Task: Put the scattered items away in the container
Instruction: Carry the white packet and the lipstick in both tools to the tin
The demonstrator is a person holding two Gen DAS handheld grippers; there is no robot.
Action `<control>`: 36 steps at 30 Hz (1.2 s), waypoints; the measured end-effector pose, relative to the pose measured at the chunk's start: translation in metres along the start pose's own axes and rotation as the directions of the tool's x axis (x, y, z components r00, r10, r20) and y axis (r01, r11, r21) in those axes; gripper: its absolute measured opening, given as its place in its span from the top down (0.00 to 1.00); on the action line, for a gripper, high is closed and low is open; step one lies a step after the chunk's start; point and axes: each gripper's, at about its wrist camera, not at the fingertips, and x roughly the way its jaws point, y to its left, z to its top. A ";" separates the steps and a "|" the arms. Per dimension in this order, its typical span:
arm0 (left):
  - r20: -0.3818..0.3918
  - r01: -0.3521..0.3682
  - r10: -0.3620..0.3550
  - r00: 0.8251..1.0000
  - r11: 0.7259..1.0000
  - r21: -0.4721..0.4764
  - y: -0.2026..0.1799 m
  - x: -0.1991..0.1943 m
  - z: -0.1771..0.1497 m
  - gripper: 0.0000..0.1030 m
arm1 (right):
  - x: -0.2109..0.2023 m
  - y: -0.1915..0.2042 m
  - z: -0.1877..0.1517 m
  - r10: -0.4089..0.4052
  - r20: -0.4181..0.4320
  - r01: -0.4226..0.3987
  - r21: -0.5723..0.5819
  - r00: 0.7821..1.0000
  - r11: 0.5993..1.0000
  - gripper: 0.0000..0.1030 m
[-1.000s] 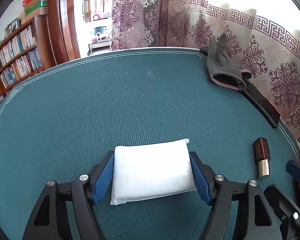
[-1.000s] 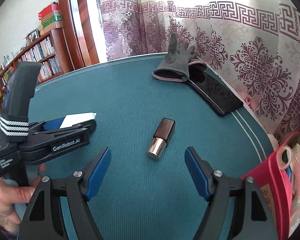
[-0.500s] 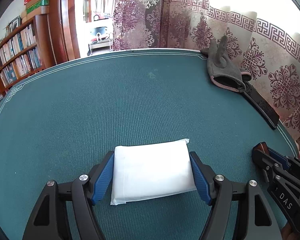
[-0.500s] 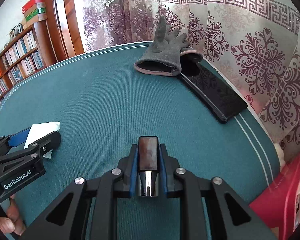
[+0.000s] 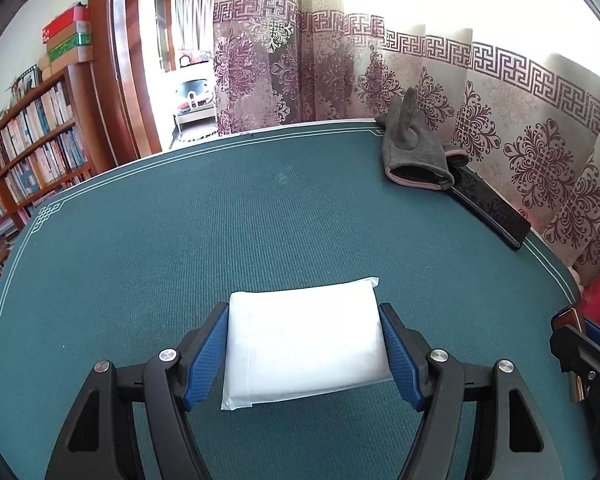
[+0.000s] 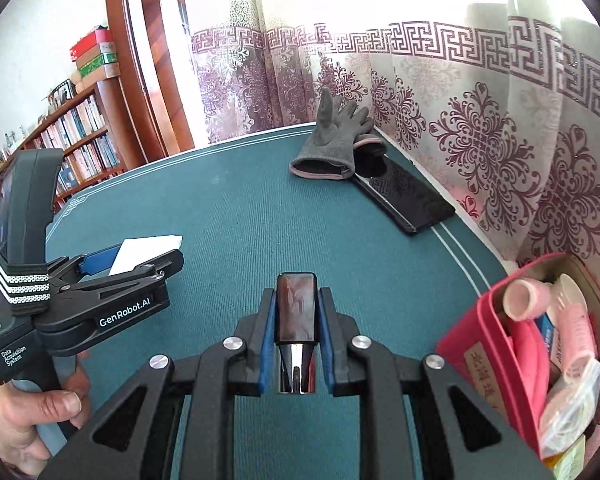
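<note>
Right hand-held gripper (image 6: 296,322) pinching lipstick (image 6: 295,307), long axis along fingers; I steer right toward pink container (image 6: 496,344) (close by). Left hand-held gripper (image 5: 303,354) spread around tissue pack (image 5: 304,342) on tabletop (image 5: 220,220).

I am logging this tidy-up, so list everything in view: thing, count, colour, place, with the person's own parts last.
lipstick tube: 1, dark brown with a silver end, clamped between the right gripper's fingers
tissue pack: 1, white, on the table between the left gripper's fingers
gloves: 2, grey with pink cuffs, far side of the table by the curtain
flat case: 1, black patterned, beside the gloves near the table's right edge
container: 1, red-pink, off the table's right edge, already holding pink rollers and packets
table: 1, teal cloth
curtain: 1, white and purple
bookshelf: 1, brown, far left
left gripper: black, blue pads
right gripper: black, blue pads
left hand: 1, gripping the left handle
</note>
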 end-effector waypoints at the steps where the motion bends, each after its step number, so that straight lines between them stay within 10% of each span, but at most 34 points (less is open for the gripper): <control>1: 0.006 0.000 0.000 1.000 1.000 0.004 -0.002 -0.005 -0.001 0.28 | -0.006 -0.002 -0.001 0.001 0.008 -0.001 0.004 1.000 1.000 0.79; 20: 0.095 0.068 -0.079 0.992 0.991 0.116 -0.059 -0.099 -0.025 0.28 | -0.114 -0.033 -0.064 0.020 0.096 -0.020 0.000 0.995 1.000 0.79; 36: 0.022 0.297 -0.313 0.949 0.919 0.261 -0.162 -0.128 -0.031 0.28 | -0.190 -0.124 -0.104 -0.181 0.172 0.152 0.167 0.968 0.974 0.79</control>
